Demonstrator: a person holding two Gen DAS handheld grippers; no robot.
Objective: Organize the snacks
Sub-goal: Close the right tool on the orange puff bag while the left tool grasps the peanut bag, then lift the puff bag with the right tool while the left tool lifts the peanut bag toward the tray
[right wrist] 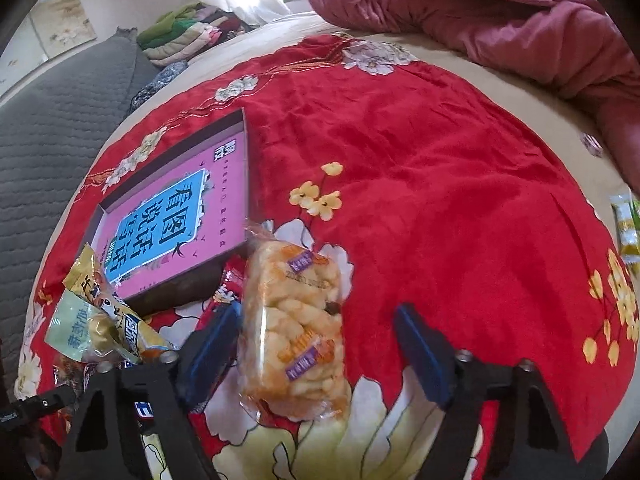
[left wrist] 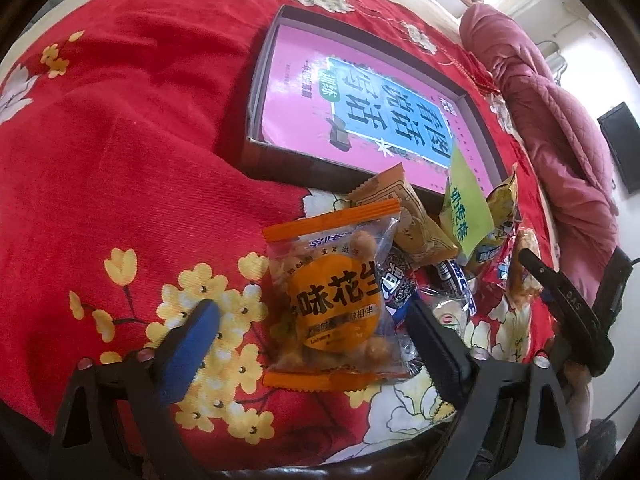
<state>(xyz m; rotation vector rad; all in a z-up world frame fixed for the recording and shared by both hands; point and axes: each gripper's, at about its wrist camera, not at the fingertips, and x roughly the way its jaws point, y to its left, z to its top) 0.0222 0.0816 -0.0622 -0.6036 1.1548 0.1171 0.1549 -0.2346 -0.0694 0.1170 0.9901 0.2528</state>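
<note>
A shallow dark box (left wrist: 256,92) with a pink book inside lies on the red flowered cloth; it also shows in the right wrist view (right wrist: 188,280). My left gripper (left wrist: 316,320) is open around an orange peanut packet (left wrist: 336,300) lying on the cloth. My right gripper (right wrist: 316,328) is open around a clear packet of yellow puffed snack (right wrist: 296,332). A pile of snack packets (left wrist: 460,220) lies by the box's near edge and shows in the right wrist view (right wrist: 104,320) as well.
The red cloth (right wrist: 440,184) covers a bed. A pink quilt (right wrist: 480,12) is bunched at the far side. A green-yellow packet (right wrist: 626,224) lies at the right edge. A grey mat (right wrist: 52,128) and folded clothes (right wrist: 184,36) lie far left.
</note>
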